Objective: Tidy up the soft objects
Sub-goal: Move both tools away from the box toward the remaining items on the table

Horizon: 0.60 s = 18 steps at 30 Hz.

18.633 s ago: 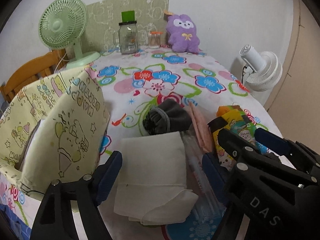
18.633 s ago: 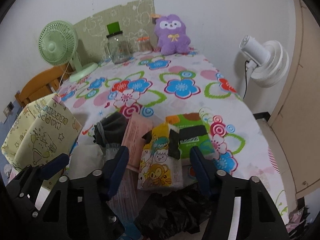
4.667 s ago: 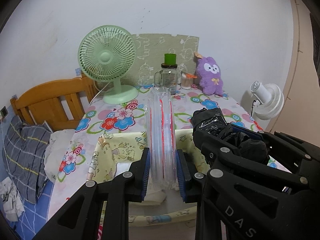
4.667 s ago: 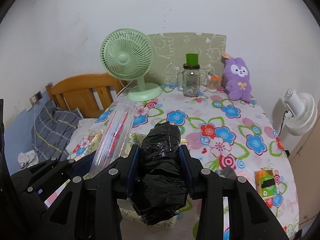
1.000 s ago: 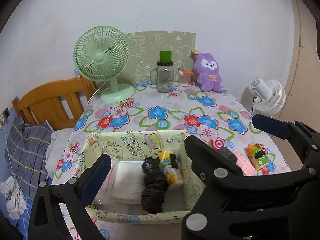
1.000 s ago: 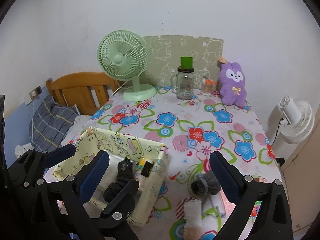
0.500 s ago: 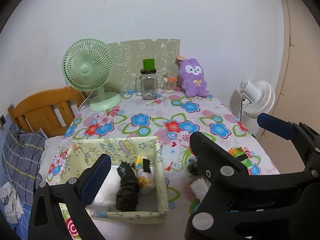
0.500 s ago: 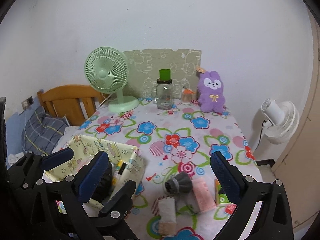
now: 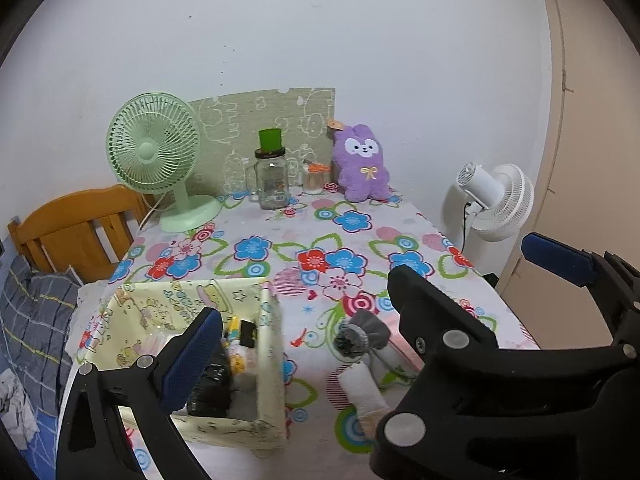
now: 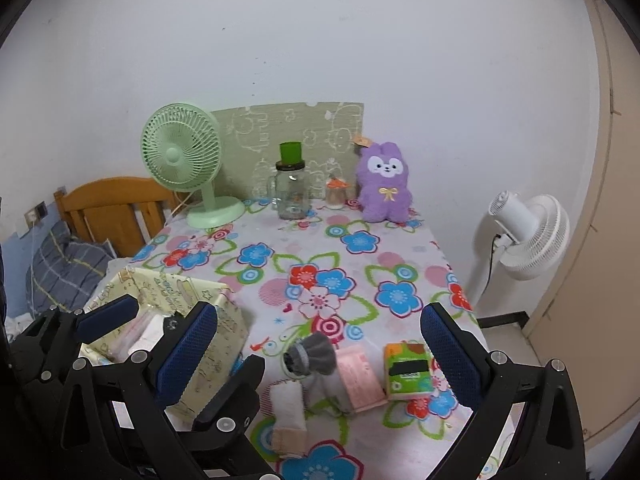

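The grey rolled sock (image 10: 310,354) lies on the flowered tabletop (image 10: 320,256) between the wide-apart fingers of the right gripper (image 10: 320,350), which is released and holds nothing. Beside it are a pink flat packet (image 10: 360,378), a white rolled cloth (image 10: 287,412) and a green tissue pack (image 10: 408,370). To the left of this gripper stands the pale yellow printed fabric box (image 9: 262,360); inside it a black plastic bundle (image 9: 210,390) and a yellow packet (image 9: 236,350) lie. The left gripper (image 9: 308,334) is released too, above the box.
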{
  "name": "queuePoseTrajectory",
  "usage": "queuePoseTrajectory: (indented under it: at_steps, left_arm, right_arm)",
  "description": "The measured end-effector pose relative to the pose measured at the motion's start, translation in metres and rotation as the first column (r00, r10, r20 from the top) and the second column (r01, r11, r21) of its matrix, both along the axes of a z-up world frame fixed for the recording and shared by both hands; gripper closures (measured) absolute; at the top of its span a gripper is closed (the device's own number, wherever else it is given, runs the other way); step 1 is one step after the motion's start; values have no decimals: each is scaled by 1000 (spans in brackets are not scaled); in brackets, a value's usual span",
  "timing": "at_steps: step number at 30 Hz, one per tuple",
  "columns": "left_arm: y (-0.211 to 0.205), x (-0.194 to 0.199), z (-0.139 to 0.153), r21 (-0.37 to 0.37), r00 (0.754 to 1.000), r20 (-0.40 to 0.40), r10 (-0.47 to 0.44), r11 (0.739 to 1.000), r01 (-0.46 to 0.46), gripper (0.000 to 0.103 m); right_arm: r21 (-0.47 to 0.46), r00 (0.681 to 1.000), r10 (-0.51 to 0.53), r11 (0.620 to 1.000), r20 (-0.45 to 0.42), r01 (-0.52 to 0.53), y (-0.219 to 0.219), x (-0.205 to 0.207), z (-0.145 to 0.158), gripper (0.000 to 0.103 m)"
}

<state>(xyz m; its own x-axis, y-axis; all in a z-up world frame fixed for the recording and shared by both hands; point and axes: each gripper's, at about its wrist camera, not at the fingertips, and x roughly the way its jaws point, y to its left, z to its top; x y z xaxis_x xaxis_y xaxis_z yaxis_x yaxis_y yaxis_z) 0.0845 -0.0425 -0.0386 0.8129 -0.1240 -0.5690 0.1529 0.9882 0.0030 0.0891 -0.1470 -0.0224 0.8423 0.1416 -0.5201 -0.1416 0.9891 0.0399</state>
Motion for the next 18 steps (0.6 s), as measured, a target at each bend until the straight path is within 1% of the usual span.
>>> queuePoseTrajectory:
  at_steps: [10,18]
  left_arm:
    - [-23,-7,-8,6,1000,10,-7,1000,7,0]
    - [-39,-8,-18,-10,1000,-18,-22,1000,22,1]
  right_arm:
    - [-22,1000,-21,1000,22,21,-21,-9,-7,0]
    - [-3,999,-41,999,-21,41,-40,-9,-19,0]
